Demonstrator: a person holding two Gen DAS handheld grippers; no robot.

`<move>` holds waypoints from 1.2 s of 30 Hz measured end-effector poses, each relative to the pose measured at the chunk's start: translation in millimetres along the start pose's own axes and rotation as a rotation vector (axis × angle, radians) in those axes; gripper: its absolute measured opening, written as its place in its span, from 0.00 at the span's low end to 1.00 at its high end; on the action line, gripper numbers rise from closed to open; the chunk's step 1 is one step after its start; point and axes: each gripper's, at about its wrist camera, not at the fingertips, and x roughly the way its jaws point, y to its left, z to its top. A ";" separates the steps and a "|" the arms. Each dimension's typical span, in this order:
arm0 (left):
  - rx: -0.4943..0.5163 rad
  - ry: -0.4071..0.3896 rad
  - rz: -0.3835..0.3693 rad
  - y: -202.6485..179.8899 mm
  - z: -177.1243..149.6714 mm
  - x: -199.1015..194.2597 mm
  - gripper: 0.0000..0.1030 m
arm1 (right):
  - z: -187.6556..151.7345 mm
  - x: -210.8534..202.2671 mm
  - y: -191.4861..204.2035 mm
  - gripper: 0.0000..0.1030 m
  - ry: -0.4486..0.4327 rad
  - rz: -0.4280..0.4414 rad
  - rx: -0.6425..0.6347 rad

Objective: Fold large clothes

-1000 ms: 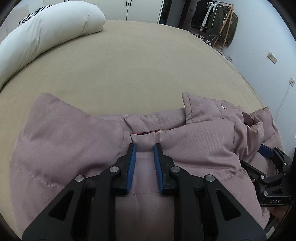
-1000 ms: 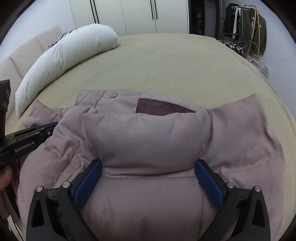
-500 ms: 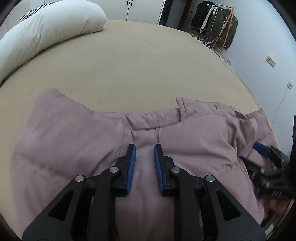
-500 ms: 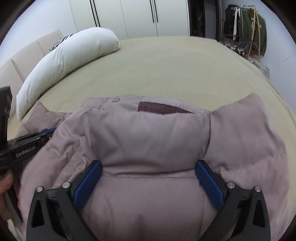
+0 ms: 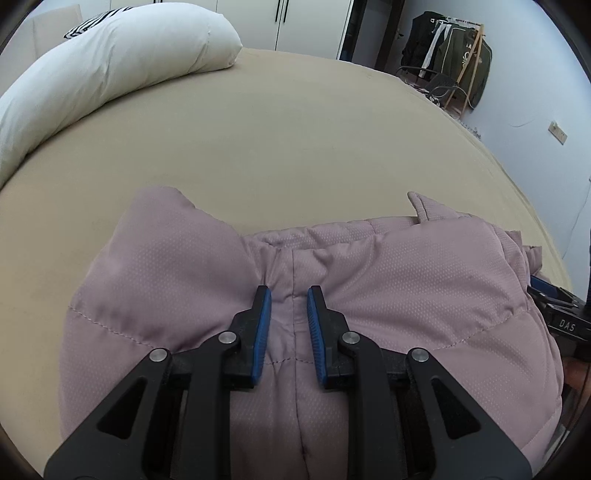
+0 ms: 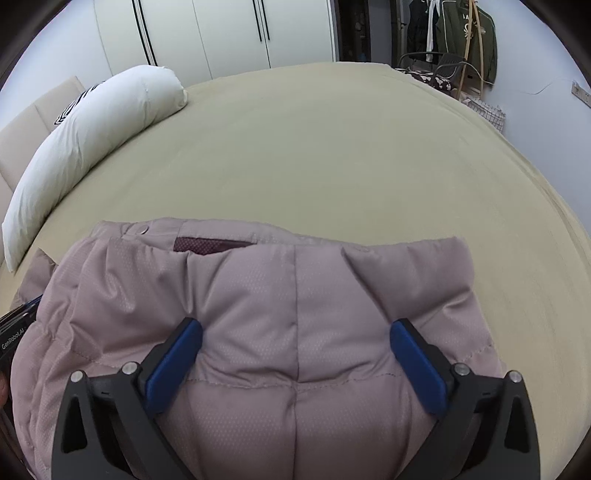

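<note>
A dusty-pink padded jacket (image 5: 406,280) lies bunched at the near edge of a beige bed (image 5: 295,140); it also fills the right wrist view (image 6: 258,295). My left gripper (image 5: 289,301) is shut on a fold of the jacket's fabric along a seam. My right gripper (image 6: 295,338) has its jaws wide apart, straddling a thick padded fold of the jacket. The right gripper's tip shows at the right edge of the left wrist view (image 5: 554,306). The left gripper's body shows at the left edge of the right wrist view (image 6: 14,328).
A long white pillow (image 5: 110,66) lies at the far left of the bed, also in the right wrist view (image 6: 92,140). White wardrobe doors (image 6: 229,33) stand behind the bed. A rack of dark clothes (image 5: 454,62) stands at the far right.
Both grippers pulled the jacket toward the bed's near edge and it bunched up more. The collar and snap button slid back, and the maroon lining shows less. The jaws kept their openings.
</note>
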 end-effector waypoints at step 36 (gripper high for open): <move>-0.004 -0.047 0.025 1.0 -57.1 -41.5 0.23 | -40.0 -44.2 101.1 1.00 -0.078 0.115 -0.207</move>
